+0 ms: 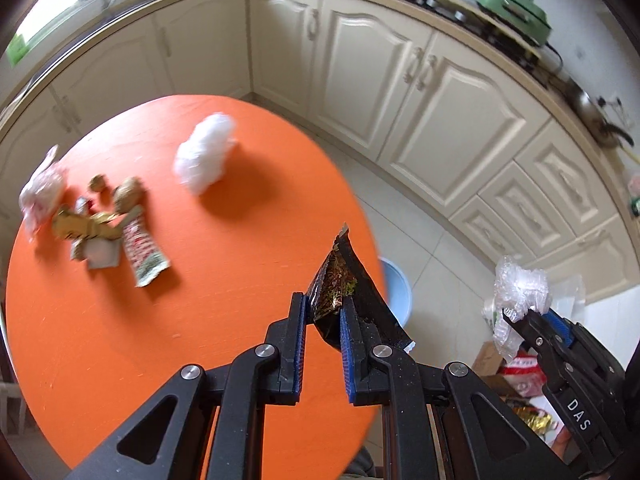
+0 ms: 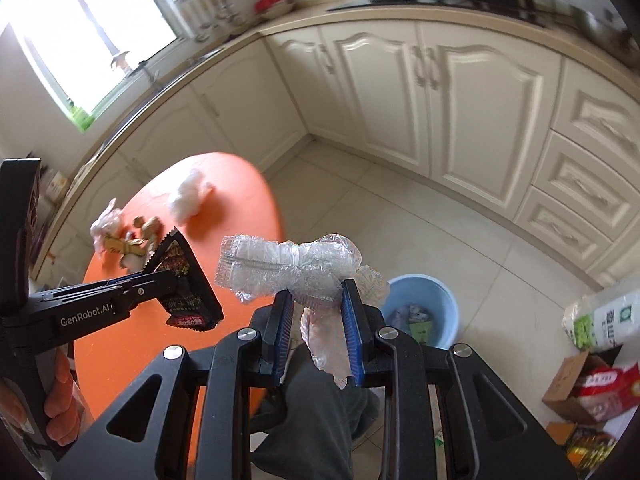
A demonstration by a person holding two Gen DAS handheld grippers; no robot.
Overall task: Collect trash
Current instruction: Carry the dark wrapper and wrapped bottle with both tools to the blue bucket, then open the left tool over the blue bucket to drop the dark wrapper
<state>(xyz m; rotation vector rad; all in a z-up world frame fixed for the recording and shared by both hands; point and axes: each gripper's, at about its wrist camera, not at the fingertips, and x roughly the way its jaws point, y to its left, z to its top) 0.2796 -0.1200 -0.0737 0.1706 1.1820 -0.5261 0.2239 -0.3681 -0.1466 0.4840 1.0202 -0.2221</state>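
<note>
My left gripper point(image 1: 324, 304) is shut on a black snack wrapper point(image 1: 344, 276) that sticks up over the right edge of the round orange table point(image 1: 180, 340). My right gripper point(image 2: 316, 292) is shut on a crumpled wad of clear plastic film point(image 2: 280, 268), held above the floor. A light blue bin point(image 2: 440, 292) with some trash inside stands on the floor just beyond it. On the table's far side lie a white plastic bag point(image 1: 206, 152), a pile of wrappers and nut shells point(image 1: 104, 228), and a pinkish bag point(image 1: 40, 192).
Cream kitchen cabinets point(image 2: 440, 92) run along the back and right, with tiled floor between them and the table. A cardboard box with packets point(image 2: 592, 392) and a white bag point(image 2: 600, 316) sit on the floor at right. The person's trouser leg point(image 2: 316, 412) is below my right gripper.
</note>
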